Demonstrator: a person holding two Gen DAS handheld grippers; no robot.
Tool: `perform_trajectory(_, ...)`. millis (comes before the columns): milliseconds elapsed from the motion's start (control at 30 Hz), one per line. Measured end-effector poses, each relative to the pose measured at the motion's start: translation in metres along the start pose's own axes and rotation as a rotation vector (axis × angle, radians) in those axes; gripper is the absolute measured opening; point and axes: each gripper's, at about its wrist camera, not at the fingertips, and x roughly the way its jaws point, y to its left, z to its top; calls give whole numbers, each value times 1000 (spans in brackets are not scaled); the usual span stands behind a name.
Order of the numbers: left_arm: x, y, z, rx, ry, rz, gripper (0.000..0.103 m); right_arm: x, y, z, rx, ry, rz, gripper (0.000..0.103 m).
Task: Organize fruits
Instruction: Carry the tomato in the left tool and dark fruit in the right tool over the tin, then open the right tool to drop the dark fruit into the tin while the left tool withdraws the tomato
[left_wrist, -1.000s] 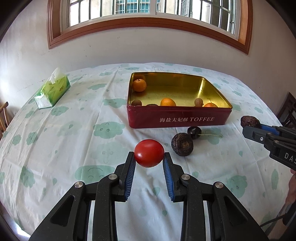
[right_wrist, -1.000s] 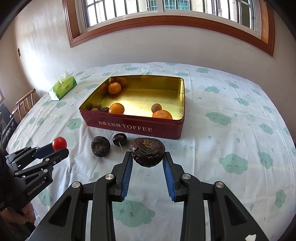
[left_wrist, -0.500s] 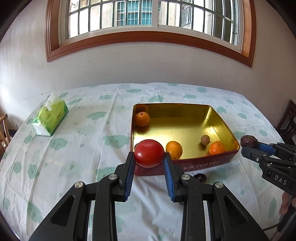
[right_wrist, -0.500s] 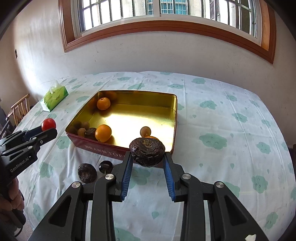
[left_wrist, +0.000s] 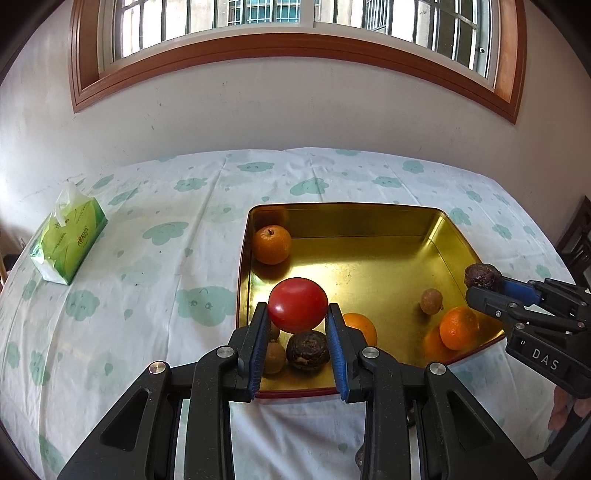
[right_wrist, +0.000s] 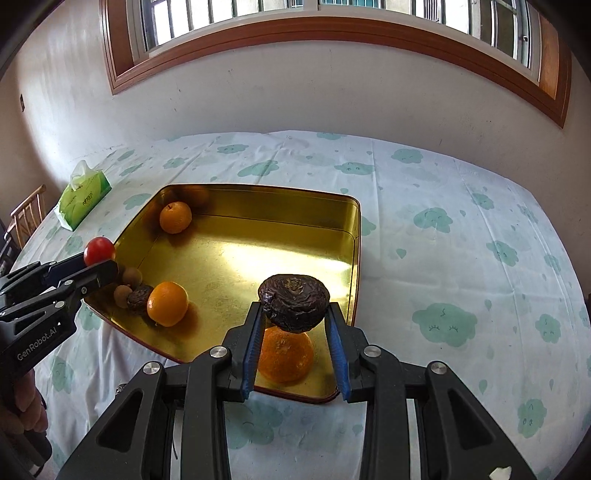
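The left tool (left_wrist: 297, 319) is clamped on a red tomato (left_wrist: 297, 309), held in the air over the near left part of the gold tin (left_wrist: 369, 211), presumably so it can be let go among the fruit already gathered there. The right tool (right_wrist: 294, 319) likewise grips a wrinkled dark passion fruit (right_wrist: 294, 302) above the tin's near right corner, directly over an orange (right_wrist: 285, 354). Each tool seems to work its own side, keeping them apart. The left wrist view shows a second dark fruit (left_wrist: 307, 350) just beneath the tomato; the right wrist view instead shows a wooden chair (right_wrist: 27, 214) beyond the tabletop (right_wrist: 461, 236) and tissue pack (right_wrist: 82, 195).
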Motion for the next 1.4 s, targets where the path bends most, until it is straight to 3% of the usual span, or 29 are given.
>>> perform_trajectory(367, 28, 0, 1, 12, 38, 6, 31, 25, 0, 5, 1, 35, 23, 31)
perform_trajectory(900, 33, -8, -9, 26, 76, 22, 32, 12, 1, 0, 16, 11, 25, 36)
perform_trajectory(1400, -30, 2, -35, -28, -3, 10, 32, -45, 6, -51, 6, -25, 11, 38)
